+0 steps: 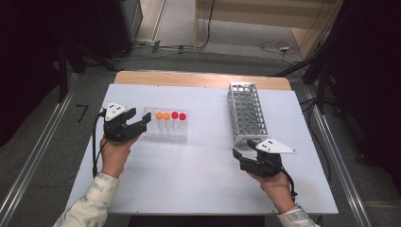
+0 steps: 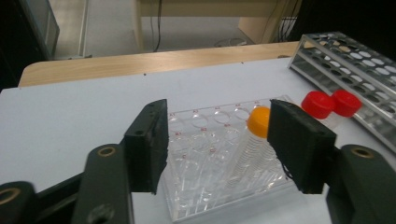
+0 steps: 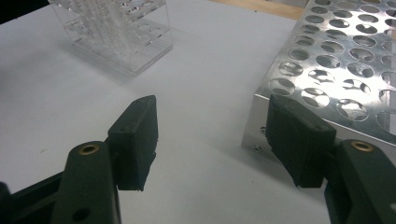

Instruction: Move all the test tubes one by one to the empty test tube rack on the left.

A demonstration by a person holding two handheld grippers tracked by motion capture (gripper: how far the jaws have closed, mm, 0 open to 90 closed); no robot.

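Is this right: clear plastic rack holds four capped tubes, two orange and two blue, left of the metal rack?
Not quite. The clear plastic rack holds two orange-capped tubes and two red-capped tubes, not blue; the high view shows it. It does sit left of the perforated metal rack.

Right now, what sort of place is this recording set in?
Probably a lab-style test room: a white table holds a clear tube rack with capped tubes and a metal tube rack, and cables trail over the floor beyond.

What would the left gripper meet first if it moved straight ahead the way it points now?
Most likely the clear plastic tube rack, which lies directly ahead of the open left gripper. The orange-capped tube stands just behind, near one pad; depth is uncertain.
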